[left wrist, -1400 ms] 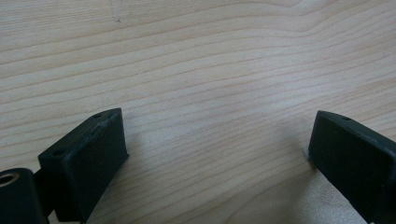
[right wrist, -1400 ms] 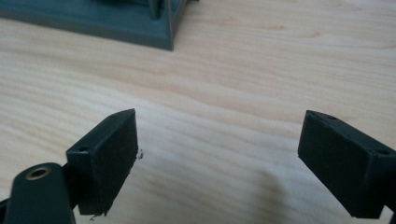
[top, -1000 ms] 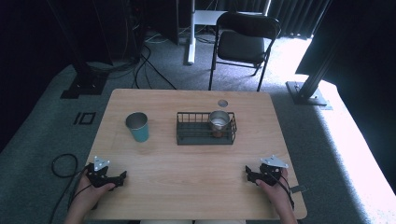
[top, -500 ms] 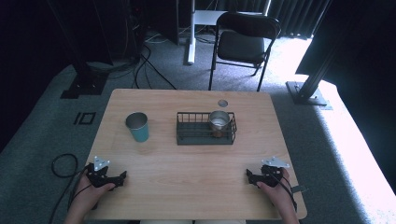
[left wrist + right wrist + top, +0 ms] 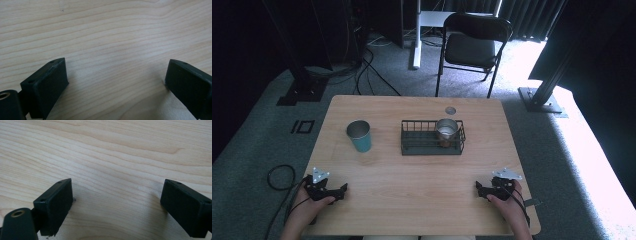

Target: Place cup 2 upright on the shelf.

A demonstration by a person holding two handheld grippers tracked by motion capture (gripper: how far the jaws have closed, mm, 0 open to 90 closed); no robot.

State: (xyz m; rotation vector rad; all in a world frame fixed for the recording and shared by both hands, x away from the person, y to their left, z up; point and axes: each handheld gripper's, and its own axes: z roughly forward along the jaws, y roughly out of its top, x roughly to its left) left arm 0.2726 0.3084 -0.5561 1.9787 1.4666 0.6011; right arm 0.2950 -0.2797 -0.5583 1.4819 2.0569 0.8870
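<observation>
- Your left gripper [image 5: 343, 189] rested at the table's [image 5: 422, 200] 7 o'clock corner, jaws spread wide, holding nothing.
- Your right gripper [image 5: 478, 187] sat at 5 o'clock, jaws equally wide, empty.
- The teal cup [image 5: 359, 135] stood upright at 11 o'clock from centre, well apart from both grippers.
- The metal cup [image 5: 446, 131] stood inside the wire basket [image 5: 422, 147], at its right end.

Lab-like recording space, bare wooden table [image 5: 412, 200] on grey carpet [image 5: 257, 150], dark curtains [image 5: 542, 20], black rig posts [image 5: 557, 65], loose floor cables [image 5: 367, 70], folding chair [image 5: 474, 45]
</observation>
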